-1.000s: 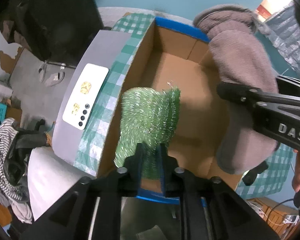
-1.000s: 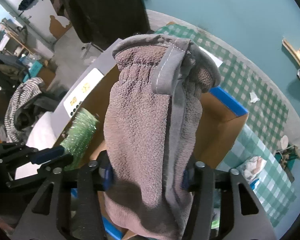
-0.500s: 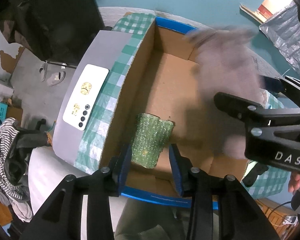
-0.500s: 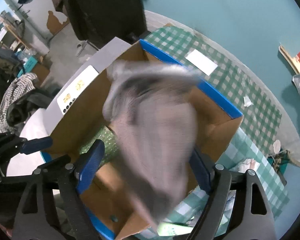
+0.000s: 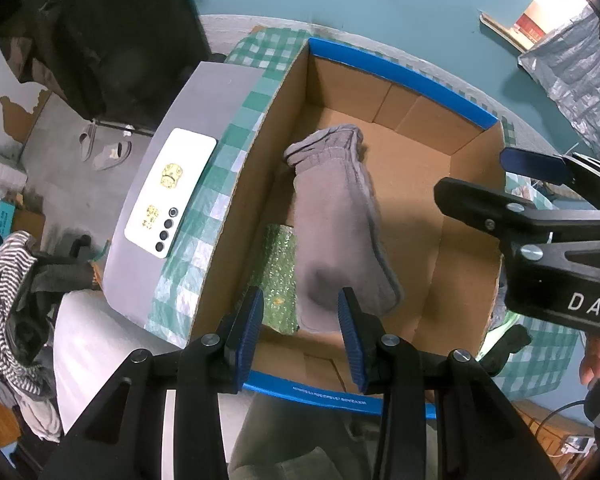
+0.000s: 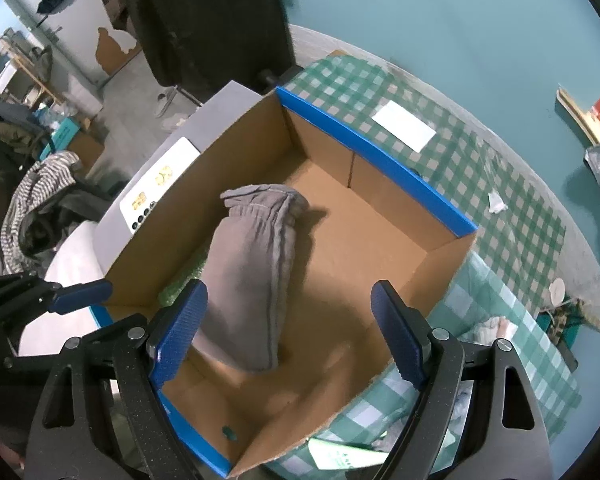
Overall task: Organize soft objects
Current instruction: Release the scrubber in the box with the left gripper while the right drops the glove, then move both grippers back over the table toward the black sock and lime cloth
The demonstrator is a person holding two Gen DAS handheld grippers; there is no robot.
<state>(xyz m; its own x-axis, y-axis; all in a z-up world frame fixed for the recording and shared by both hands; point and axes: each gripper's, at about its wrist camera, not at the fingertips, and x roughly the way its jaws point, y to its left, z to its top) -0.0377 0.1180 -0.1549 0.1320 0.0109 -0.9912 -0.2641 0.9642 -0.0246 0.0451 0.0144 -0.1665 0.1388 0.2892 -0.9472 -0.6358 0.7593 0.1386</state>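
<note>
An open cardboard box [image 5: 464, 184] with blue edges stands on the green checked tablecloth; it also shows in the right wrist view [image 6: 380, 264]. A grey mitt-like cloth [image 5: 336, 224] lies inside, partly over a green glittery cloth [image 5: 278, 276]. In the right wrist view the grey cloth [image 6: 252, 276] covers most of the green cloth [image 6: 184, 280]. My left gripper [image 5: 300, 328] is open and empty above the box's near wall. My right gripper [image 6: 288, 332] is open and empty above the box; its body shows at the right of the left wrist view [image 5: 540, 236].
A white phone [image 5: 170, 192] lies on a grey board left of the box. A white card [image 6: 404, 126] and paper scraps [image 6: 496, 202] lie on the tablecloth [image 6: 500, 248] behind. Striped clothes [image 5: 8, 280] are piled on the left, off the table.
Both grippers opened. The green cloth dropped from the left gripper into the box, then the grey cloth fell from the right gripper onto it.
</note>
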